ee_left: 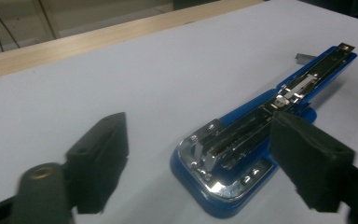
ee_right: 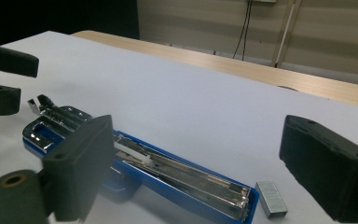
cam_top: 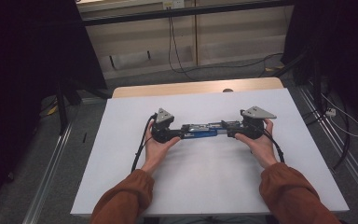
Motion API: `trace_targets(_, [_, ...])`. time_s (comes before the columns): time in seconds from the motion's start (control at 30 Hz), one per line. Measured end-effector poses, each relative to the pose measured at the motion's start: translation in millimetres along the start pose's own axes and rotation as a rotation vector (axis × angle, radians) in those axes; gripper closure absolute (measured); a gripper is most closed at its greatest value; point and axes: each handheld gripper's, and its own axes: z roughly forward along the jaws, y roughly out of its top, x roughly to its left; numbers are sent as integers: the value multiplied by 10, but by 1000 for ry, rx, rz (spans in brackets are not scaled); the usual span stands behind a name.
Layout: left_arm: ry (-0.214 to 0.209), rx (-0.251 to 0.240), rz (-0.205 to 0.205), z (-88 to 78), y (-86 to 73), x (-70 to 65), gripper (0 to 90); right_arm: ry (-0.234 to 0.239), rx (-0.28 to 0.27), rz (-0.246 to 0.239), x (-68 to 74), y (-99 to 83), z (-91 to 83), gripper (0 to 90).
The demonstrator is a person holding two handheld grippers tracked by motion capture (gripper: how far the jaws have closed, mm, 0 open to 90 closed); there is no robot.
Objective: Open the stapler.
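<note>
So from the high view I've got the blue stapler [cam_top: 199, 131] lying flat in the middle of the white table [cam_top: 205, 186], long axis running left to right, sitting right between the left gripper [cam_top: 179, 134] and the right gripper [cam_top: 227, 131]. From up there it's just a dark blue bar, can't make out much detail.

The gripper views fill that in. In the left gripper view the stapler [ee_left: 256, 135] is opened up, metal staple channel exposed, with its rounded chrome hinge end near that gripper [ee_left: 200, 163] and the thin tip pointing away. So hinge end left, open tip right.

The right gripper view shows the same stapler [ee_right: 158, 172] from the other end, and here's the bit the high view doesn't give me: a little strip of staples [ee_right: 271, 199] lying loose on the table just beside the tip. The left gripper view catches it as a small grey thing past the far end.

Both grippers have their jaws spread wide, nothing pinched. The right gripper [ee_right: 205, 172] straddles the tip end without squeezing it.
</note>
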Motion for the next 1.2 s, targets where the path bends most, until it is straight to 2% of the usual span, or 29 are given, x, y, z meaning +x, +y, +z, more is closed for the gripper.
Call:
trace_targets(0.07, [-25, 6, -7, -2, -7, 2, 158, 7, 1, 0, 15, 7, -4, 82])
trace_targets(0.2, [-32, 7, -17, -18, -11, -21, 80, 27, -11, -9, 57, 40, -20, 70])
trace_targets(0.3, [-58, 0, 4, -65, -11, -28, 41, 30, -7, -14, 62, 47, -38, 61])
trace_targets(0.4, [-85, 1, 11, -108, -20, -27, 46, 18, 7, -5, 29, 45, -77, 58])
trace_targets(0.53, [-61, 6, 12, -179, -52, -16, 46, 1, 0, 3, -28, 45, -134, 59])
trace_targets(0.6, [-42, -13, 21, -263, -54, -11, 52, -7, -2, 8, -49, 49, -154, 61])
trace_targets(0.73, [-40, -45, 3, -442, -71, -11, 53, -5, -7, 16, -91, 59, -202, 65])
trace_targets(0.9, [-26, -53, 10, -574, -116, -40, 54, -20, -16, 28, -147, 73, -276, 57])
trace_targets(1.03, [-52, -82, 11, -744, -132, -130, 58, -29, -7, 30, -179, 85, -346, 69])
trace_targets(1.13, [-43, -97, 8, -878, -192, -163, 58, -38, -9, 34, -212, 82, -375, 69])
trace_targets(1.2, [-25, -90, 6, -956, -249, -144, 57, -50, -6, 38, -235, 80, -384, 71])
